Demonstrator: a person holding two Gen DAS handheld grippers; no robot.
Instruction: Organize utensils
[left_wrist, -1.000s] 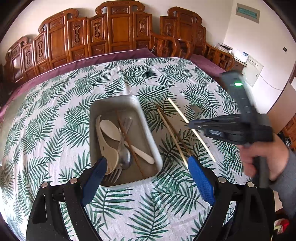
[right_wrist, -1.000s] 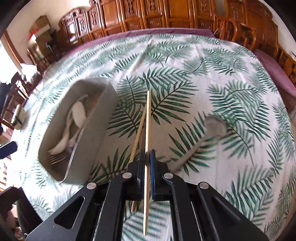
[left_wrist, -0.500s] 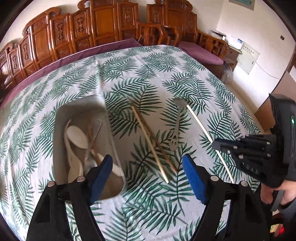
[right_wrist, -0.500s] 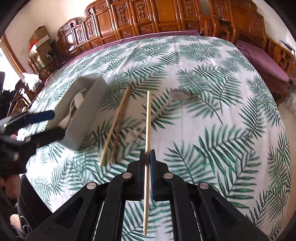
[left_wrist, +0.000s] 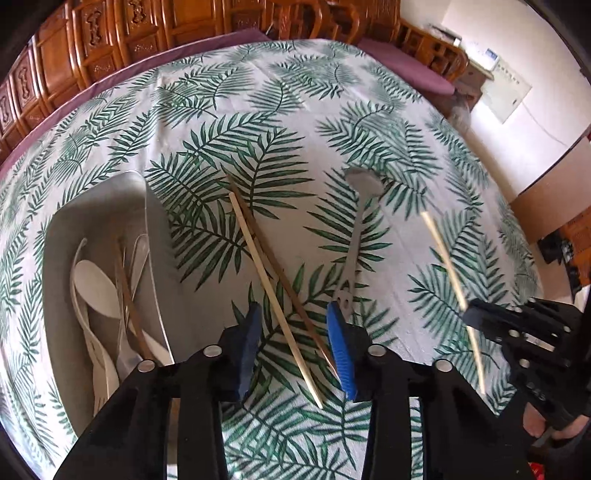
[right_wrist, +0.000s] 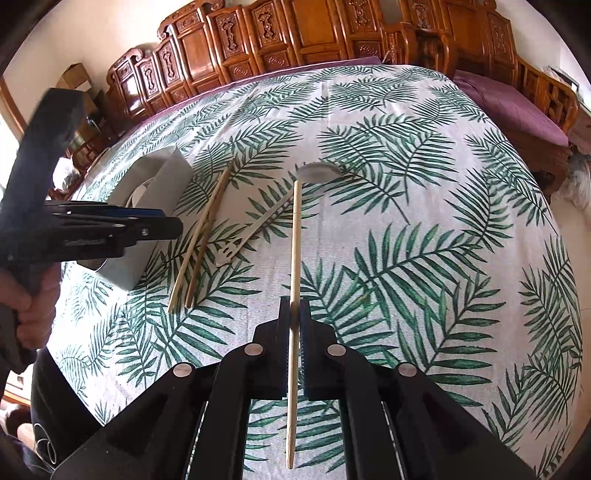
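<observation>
Chopsticks, a loose pair on the cloth, now lie right between the left gripper fingers, whose jaws are closing from wide a second ago, pads not yet touching. That gripper has swung off the metal tray to their left. Further right, the right gripper stays clamped on a single chopstick; pickup looks imminent.

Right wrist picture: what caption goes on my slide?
Right claw shut on a pale chopstick above the leaf-print tablecloth.
</observation>
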